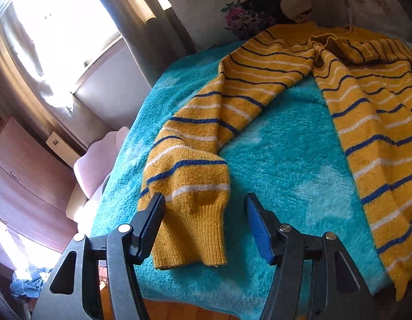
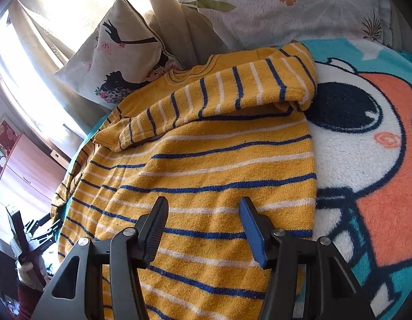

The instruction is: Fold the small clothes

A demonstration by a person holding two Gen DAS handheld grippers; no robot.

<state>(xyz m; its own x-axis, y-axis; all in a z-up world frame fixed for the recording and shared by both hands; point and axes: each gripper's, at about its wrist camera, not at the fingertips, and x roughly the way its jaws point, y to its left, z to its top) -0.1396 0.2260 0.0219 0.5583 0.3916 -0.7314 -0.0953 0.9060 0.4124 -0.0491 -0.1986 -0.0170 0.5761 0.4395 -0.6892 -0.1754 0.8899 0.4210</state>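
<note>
A small mustard-yellow sweater with blue and white stripes [image 2: 206, 165] lies flat on a fleecy turquoise blanket [image 1: 280, 160]. One sleeve [image 2: 219, 93] is folded across its chest. The other sleeve [image 1: 206, 122] stretches out to the side, its ribbed cuff [image 1: 195, 234] lying between my left gripper's open fingers. My left gripper [image 1: 206, 208] is open and holds nothing. My right gripper [image 2: 203, 208] is open and empty, hovering over the sweater's lower body. The left gripper also shows at the far left of the right wrist view [image 2: 32, 237].
Two printed pillows [image 2: 120, 53] [image 2: 286, 8] and a curtain [image 1: 152, 26] stand behind the sweater. The blanket's cartoon print [image 2: 366, 146] spreads to the right. The bed edge drops off to the left, toward a pink chair [image 1: 99, 160] and wooden drawers [image 1: 27, 176].
</note>
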